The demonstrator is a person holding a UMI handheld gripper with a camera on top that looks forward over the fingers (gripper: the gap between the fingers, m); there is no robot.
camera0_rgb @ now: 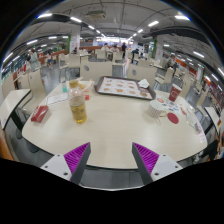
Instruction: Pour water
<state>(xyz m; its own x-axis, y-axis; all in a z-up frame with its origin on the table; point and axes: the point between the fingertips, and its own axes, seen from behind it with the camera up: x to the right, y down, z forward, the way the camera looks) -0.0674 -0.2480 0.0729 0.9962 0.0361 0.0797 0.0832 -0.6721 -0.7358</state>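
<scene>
A clear plastic bottle (77, 104) of yellowish liquid with a white cap stands upright on the round pale table (115, 125), left of centre. A small red cup (173, 117) sits on the table's right side. My gripper (112, 158) hovers at the table's near edge, open, with nothing between its purple pads (77, 156). The bottle stands well beyond the left finger, and the red cup lies far beyond the right finger.
A dark tray (124, 88) with pale round items rests at the table's far side. A red packet (39, 114) lies at the left edge and a red can (176, 93) stands at the right. Chairs ring the table; more tables and people fill the hall behind.
</scene>
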